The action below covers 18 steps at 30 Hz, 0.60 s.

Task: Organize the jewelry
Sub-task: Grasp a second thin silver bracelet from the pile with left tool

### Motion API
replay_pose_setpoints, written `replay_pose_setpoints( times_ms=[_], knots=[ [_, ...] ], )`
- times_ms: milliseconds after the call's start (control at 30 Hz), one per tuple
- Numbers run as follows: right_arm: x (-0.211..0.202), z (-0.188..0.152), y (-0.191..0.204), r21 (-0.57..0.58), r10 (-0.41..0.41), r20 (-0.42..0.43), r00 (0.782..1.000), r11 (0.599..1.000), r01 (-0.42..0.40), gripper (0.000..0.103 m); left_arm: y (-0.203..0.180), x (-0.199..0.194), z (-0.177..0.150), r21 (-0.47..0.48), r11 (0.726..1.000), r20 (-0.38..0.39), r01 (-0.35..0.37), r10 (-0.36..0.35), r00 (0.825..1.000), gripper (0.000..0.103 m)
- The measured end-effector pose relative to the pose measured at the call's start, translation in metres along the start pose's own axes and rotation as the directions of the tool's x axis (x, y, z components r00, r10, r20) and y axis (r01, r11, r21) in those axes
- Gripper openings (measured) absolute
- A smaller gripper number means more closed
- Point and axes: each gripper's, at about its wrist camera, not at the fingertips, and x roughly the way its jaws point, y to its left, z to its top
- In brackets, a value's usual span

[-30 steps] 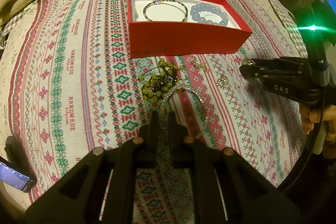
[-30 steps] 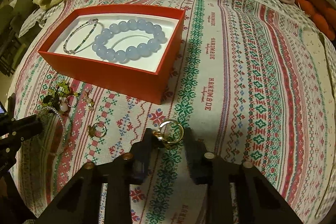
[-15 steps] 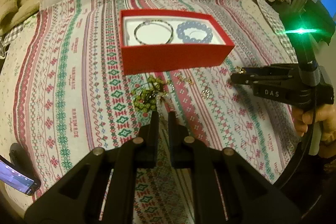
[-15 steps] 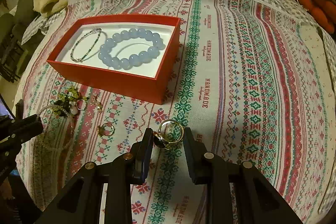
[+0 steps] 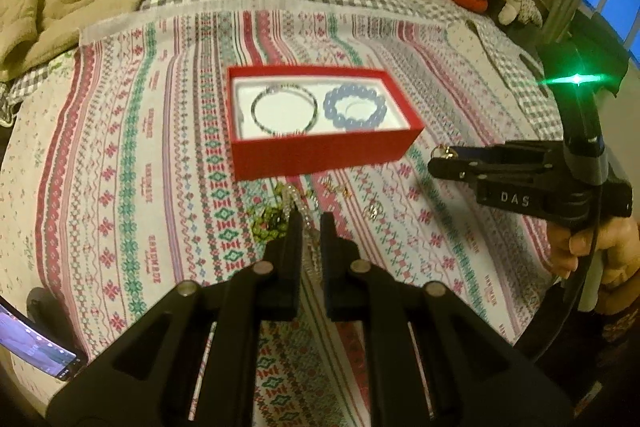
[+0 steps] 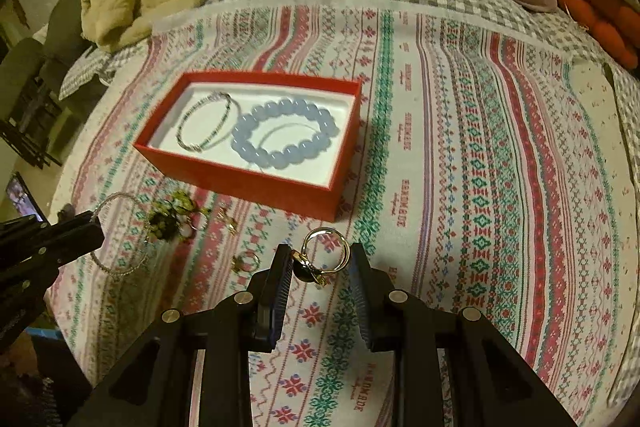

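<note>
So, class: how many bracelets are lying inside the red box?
2. A thin beaded bracelet lies in the left part of the red box; a chunky pale blue bead bracelet lies to its right. None seems hidden.

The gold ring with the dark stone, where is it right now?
In the right wrist view the gold ring with the dark stone sits clamped in the right gripper, in front of the red box.

Left gripper point(image 5: 310, 227) is nearly closed, pinching a clear beaded chain point(image 5: 298, 203) between its fingers. Beneath lies a patterned cloth point(image 5: 120, 167). A red box point(image 5: 320, 151) holds a thin bracelet point(image 5: 285, 114) and a blue bead bracelet point(image 5: 355, 107), side by side. Green beads point(image 5: 268, 225) lie near the box. Right gripper point(image 5: 440, 157), at right, carries a small ring point(image 5: 443, 151).
</note>
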Motion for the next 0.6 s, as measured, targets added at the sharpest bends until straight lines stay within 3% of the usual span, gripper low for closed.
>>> replay_pose_setpoints(
  times_ms=[600],
  knots=[
    [-0.022,0.031,0.005,0.030,0.058,0.070,0.996,0.998,-0.060,0.029,0.001,-0.014,0.046,-0.055,0.997,0.098,0.053,-0.048,0.994,0.010]
  ],
)
